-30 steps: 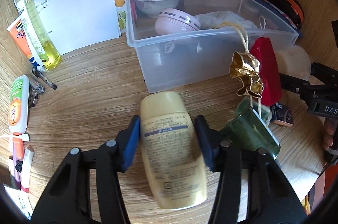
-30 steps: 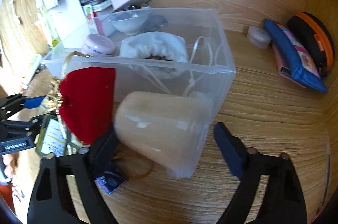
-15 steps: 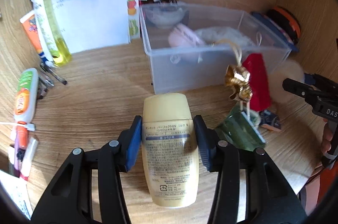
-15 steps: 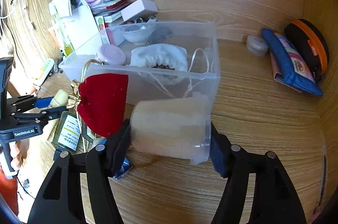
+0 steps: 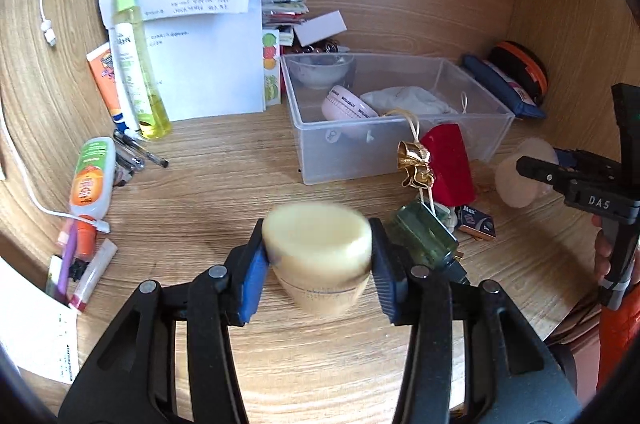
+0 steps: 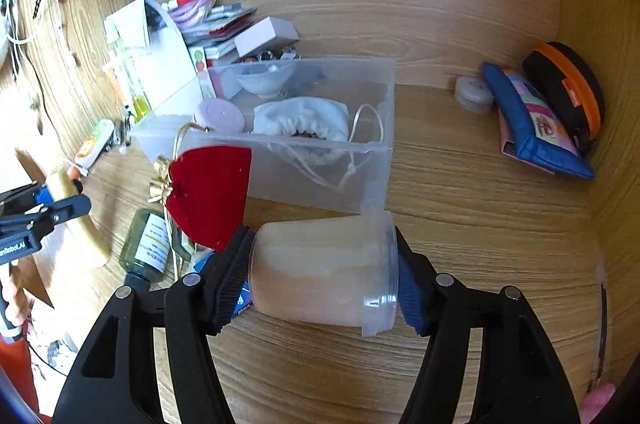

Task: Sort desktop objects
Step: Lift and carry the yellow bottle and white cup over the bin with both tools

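The yellow bottle (image 5: 318, 256) had come up off the counter (image 5: 224, 184) and now pointed its end at the left camera, a bit blurry. The left gripper (image 5: 318, 260) had its jaws clamped on it. The right gripper (image 6: 324, 272) had its jaws clamped on the clear cup (image 6: 324, 266), lifted on its side in front of the clear box (image 6: 320, 176). Only the right view showed the small white jar (image 6: 474, 94) by the blue pouch (image 6: 536, 128). Only the left view showed the tall yellow spray bottle (image 5: 134, 60) and pens (image 5: 140, 152). The red pouch (image 6: 210, 196) leaned on the box in both.
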The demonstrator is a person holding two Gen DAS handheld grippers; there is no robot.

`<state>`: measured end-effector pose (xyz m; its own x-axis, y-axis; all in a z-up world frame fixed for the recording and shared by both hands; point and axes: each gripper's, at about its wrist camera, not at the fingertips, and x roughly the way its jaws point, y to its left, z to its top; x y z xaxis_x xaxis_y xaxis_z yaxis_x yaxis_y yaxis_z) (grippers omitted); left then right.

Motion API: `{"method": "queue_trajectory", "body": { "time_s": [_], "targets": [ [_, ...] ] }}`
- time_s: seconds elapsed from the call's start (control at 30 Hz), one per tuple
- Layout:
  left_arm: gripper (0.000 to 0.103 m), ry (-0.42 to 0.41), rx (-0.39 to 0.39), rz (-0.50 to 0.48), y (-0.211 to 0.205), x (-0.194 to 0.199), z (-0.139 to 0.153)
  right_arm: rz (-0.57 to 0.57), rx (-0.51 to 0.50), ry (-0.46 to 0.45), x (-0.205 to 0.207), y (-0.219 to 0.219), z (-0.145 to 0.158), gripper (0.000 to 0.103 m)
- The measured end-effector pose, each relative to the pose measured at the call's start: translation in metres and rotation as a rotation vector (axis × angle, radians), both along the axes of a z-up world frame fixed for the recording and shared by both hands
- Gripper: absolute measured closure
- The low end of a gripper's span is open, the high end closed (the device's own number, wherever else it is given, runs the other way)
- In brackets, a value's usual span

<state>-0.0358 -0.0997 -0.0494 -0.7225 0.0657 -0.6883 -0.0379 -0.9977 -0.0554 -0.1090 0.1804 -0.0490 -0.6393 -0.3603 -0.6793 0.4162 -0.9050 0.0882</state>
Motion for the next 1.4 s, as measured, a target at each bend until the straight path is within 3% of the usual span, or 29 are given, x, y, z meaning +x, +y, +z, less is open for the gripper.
{"method": "queue_trajectory", "body": {
  "time_s": [0.53, 0.97, 1.4],
  "targets": [
    [0.057, 0.112, 0.017, -0.024, 0.012, 0.003, 0.040, 0.023, 0.012, 0.082, 0.007, -0.001, 0.038, 0.041],
    [0.057, 0.157, 0.061, -0.041, 0.012, -0.029, 0.072, 0.036, 0.027, 0.120, -0.007, 0.002, 0.059, 0.041],
    [0.057, 0.182, 0.048, -0.059, 0.014, -0.073, 0.093, 0.058, 0.024, 0.131, -0.038, -0.006, 0.070, 0.041]
  ]
}}
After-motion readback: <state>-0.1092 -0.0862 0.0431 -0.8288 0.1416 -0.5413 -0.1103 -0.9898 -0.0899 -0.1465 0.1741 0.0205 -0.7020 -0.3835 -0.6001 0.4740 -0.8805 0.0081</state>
